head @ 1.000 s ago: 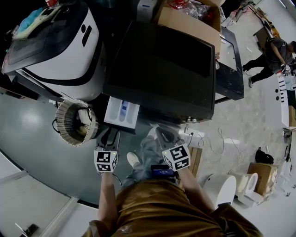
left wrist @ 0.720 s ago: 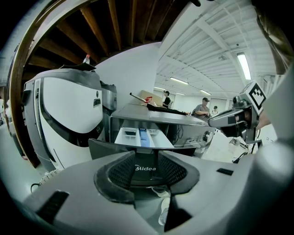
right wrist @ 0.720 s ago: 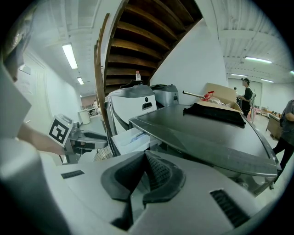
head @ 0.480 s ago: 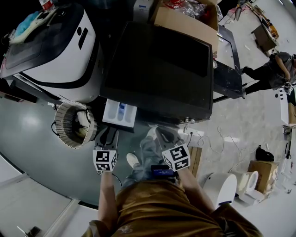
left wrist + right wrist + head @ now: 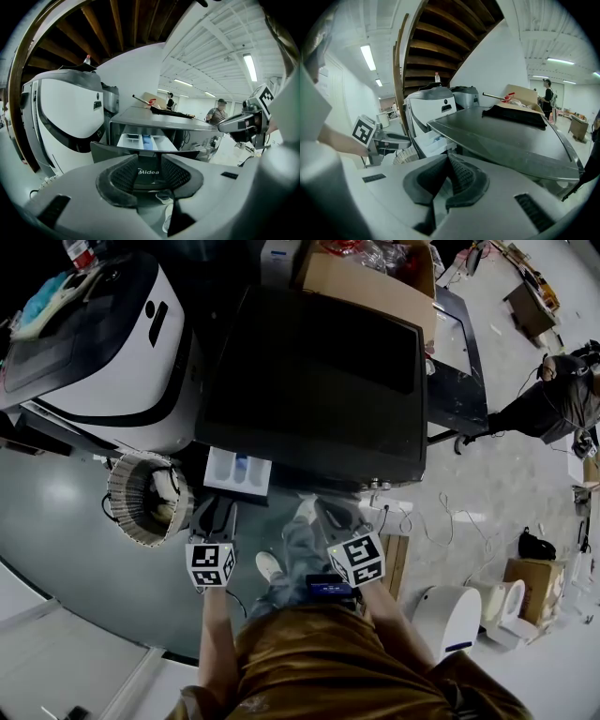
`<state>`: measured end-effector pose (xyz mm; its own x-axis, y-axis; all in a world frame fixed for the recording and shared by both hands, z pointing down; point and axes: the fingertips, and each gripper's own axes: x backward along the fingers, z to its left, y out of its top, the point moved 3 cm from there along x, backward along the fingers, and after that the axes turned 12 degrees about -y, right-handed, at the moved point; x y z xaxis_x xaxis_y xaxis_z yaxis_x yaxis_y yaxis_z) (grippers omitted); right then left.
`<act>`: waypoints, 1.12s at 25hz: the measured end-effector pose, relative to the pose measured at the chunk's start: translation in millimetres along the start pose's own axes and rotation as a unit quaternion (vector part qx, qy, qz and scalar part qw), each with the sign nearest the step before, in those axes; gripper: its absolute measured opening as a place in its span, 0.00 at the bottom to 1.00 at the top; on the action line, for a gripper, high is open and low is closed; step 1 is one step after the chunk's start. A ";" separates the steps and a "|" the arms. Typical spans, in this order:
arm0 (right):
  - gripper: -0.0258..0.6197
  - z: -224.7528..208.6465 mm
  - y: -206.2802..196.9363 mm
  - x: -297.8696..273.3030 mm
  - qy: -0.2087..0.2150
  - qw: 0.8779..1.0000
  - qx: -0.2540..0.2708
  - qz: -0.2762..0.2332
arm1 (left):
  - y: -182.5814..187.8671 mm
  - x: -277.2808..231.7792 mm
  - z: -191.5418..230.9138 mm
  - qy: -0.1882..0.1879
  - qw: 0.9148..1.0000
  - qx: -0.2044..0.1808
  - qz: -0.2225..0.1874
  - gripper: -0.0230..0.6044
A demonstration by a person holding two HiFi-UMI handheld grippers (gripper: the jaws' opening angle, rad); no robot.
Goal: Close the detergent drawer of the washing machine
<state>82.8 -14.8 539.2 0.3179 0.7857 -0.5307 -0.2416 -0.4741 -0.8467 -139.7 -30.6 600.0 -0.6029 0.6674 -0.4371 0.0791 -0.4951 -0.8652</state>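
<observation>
The dark-topped washing machine [image 5: 319, 381] stands in front of me. Its white detergent drawer [image 5: 237, 472] sticks out a short way at the front left. My left gripper [image 5: 217, 517] points straight at the drawer's front, right up against it or nearly so. In the left gripper view the jaws [image 5: 149, 164] are open a little, and the drawer's dark front panel [image 5: 140, 157] with its logo shows in the gap. The white and blue compartments [image 5: 143, 140] are visible behind it. My right gripper [image 5: 330, 517] hangs shut and empty by the machine's front; its pads [image 5: 461, 176] meet at the tip.
A white machine [image 5: 103, 343] stands left of the washer, with a round coiled drum [image 5: 145, 498] below it. A cardboard box [image 5: 375, 282] sits behind the washer. A power strip [image 5: 389, 507] and cables lie on the floor to the right. A person [image 5: 553, 395] stands far right.
The drawer sticks out less than a second ago; it has slid part way into the machine. My left gripper has followed it forward. The right gripper has barely moved.
</observation>
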 end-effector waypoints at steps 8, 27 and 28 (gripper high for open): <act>0.06 -6.0 1.9 -3.1 -0.005 1.000 -0.001 0.002 | 6.3 -8.5 3.8 -0.002 1.000 0.001 -0.001 0.28; 0.06 -25.3 0.7 -10.5 -0.018 1.000 -0.009 0.011 | 20.0 -29.5 14.0 -0.002 1.000 0.001 -0.002 0.28; 0.06 -26.5 0.7 -10.9 -0.019 1.000 -0.009 0.011 | 20.5 -30.5 14.4 -0.002 1.000 0.002 -0.003 0.28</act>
<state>103.5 -34.2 543.4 0.2775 0.7889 -0.5483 -0.2309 -0.4993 -0.8351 -131.2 -69.2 599.2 -0.6060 0.6687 -0.4308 0.0727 -0.4928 -0.8671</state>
